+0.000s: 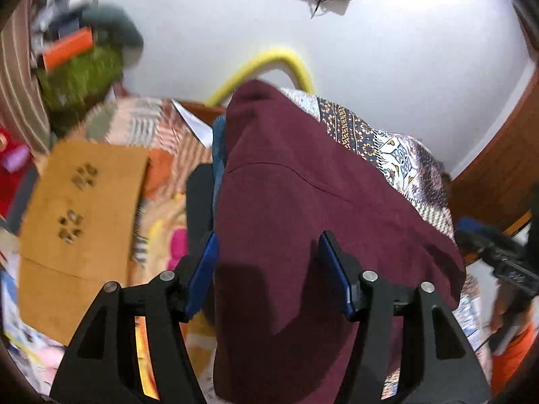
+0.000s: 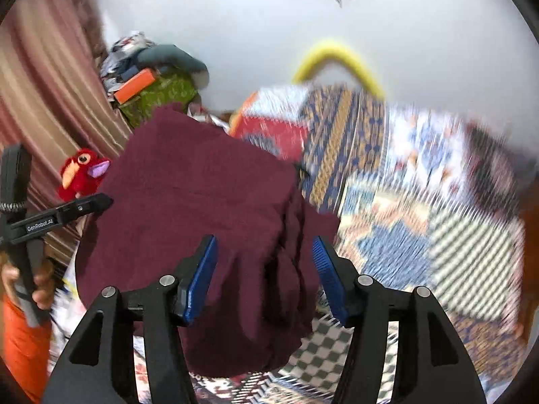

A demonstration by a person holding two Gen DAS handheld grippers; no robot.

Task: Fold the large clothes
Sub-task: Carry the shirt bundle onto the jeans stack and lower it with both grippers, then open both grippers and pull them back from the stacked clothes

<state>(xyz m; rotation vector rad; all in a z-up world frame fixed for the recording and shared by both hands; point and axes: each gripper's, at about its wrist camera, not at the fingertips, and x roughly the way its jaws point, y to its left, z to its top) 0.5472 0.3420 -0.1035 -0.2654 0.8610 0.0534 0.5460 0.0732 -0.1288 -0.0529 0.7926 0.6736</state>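
- "GenRobot_AI" in white letters, printed along the black body of the left gripper [image 2: 57, 217], seen at the left edge of the right wrist view.
- Cut-out paw-print marks, no letters, on the tan cardboard sheet [image 1: 77, 208] in the left wrist view.
- Nothing else legible: items on the far pile too blurred to read in either view.

Maroon garment [image 1: 303, 202] lies folded on patterned bedspread [image 2: 421, 202]
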